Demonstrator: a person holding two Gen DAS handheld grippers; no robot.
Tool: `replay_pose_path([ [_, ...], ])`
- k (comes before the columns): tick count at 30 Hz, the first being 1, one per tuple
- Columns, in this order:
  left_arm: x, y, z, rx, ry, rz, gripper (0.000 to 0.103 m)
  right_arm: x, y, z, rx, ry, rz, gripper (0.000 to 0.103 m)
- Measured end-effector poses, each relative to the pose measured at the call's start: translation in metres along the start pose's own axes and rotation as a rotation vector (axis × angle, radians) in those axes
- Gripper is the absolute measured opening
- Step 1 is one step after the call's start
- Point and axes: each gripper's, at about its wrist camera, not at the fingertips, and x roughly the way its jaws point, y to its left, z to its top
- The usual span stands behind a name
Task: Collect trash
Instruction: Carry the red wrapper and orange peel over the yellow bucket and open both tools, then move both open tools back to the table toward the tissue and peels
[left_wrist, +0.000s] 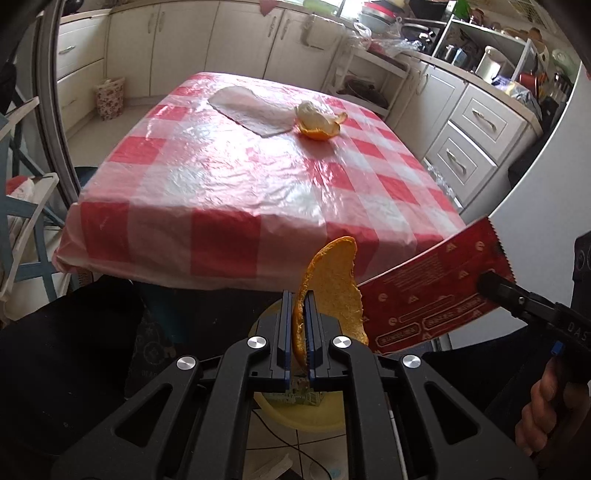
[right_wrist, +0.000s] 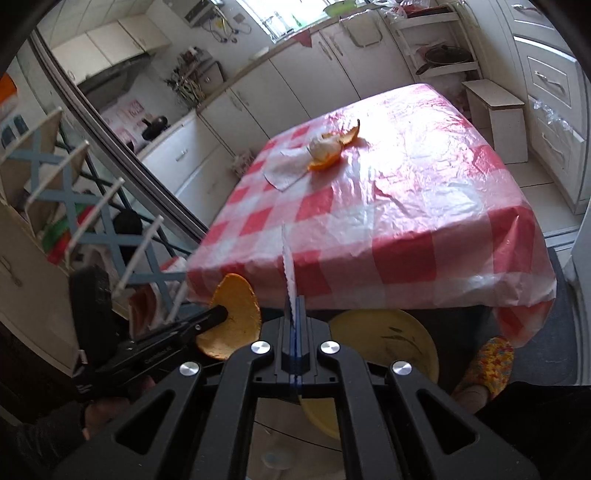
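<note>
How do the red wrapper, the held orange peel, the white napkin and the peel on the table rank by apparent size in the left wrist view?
1. red wrapper
2. held orange peel
3. white napkin
4. peel on the table
Both held items sit nearer the camera, so this ranking is apparent only.

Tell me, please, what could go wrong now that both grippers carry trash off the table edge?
The left gripper pinches the orange peel only near its lower edge, so it may slip out. The right gripper holds the red wrapper by one end; it could flop and miss the yellow bin below.
</note>
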Motion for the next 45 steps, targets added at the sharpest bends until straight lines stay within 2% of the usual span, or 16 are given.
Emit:
replay_pose_path([
  [10, 0.031, -0.012, -0.014, 0.049, 0.119, 0.006, 0.007, 0.033, 0.004, -0.02, -0.089, 0.142, -0.134, 0.001],
  [13, 0.04, -0.009, -0.019, 0.033, 0.17, -0.017, 0.013, 0.041, -0.001, -0.024, -0.074, 0.179, -0.159, 0.001],
  [19, 0.033, -0.005, -0.02, 0.013, 0.149, -0.015, 0.029, 0.044, -0.009, -0.025, -0.034, 0.197, -0.173, 0.001],
  [20, 0.031, -0.005, -0.019, 0.011, 0.143, -0.014, 0.03, 0.043, -0.009, -0.025, -0.03, 0.196, -0.174, 0.004],
  [21, 0.029, -0.004, -0.019, 0.007, 0.137, -0.013, 0.03, 0.043, -0.01, -0.025, -0.025, 0.197, -0.173, 0.025],
  [23, 0.025, -0.004, -0.018, 0.004, 0.123, -0.007, 0.032, 0.04, -0.01, -0.024, -0.021, 0.177, -0.176, 0.051],
  [36, 0.001, -0.013, -0.014, 0.072, 0.016, 0.051, 0.041, 0.037, -0.006, -0.02, -0.025, 0.147, -0.165, 0.051],
  [45, -0.002, -0.014, -0.012, 0.087, -0.008, 0.076, 0.047, 0.037, -0.003, -0.018, -0.028, 0.137, -0.158, 0.054],
])
